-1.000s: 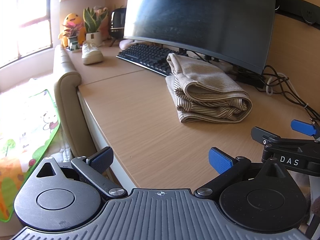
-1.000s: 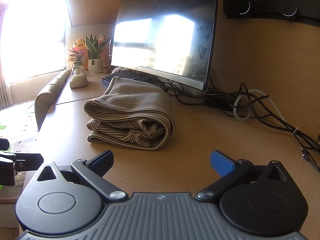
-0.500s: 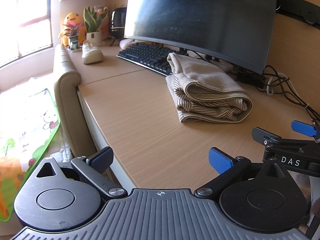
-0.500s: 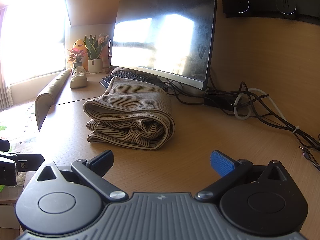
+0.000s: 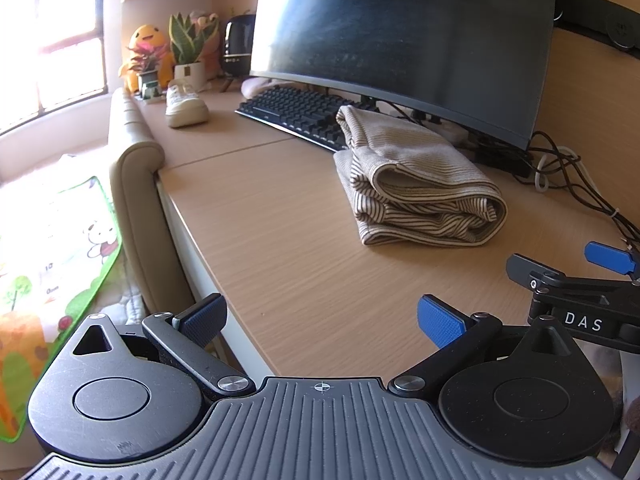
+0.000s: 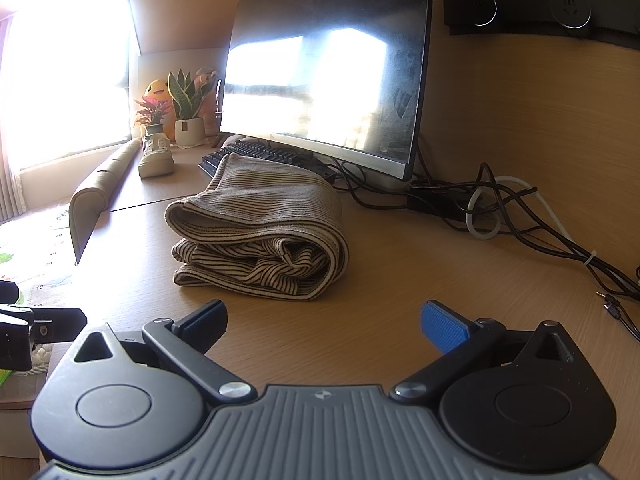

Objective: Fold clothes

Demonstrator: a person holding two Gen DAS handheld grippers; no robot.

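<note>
On the desk [image 5: 280,240] lay my soft, floppy striped garment [image 6: 260,236]; both my left gripper [image 5: 320,320] and right gripper [image 6: 324,322] gaped empty; I'd pinch its rolled edge.

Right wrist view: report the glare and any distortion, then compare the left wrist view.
Right wrist view: the window is blown out white, and the monitor mirrors it as bright glare; fisheye bends the desk edge. Left wrist view: the same monitor reads dark with only faint sheen; the striped garment is evenly lit and sharp.
</note>
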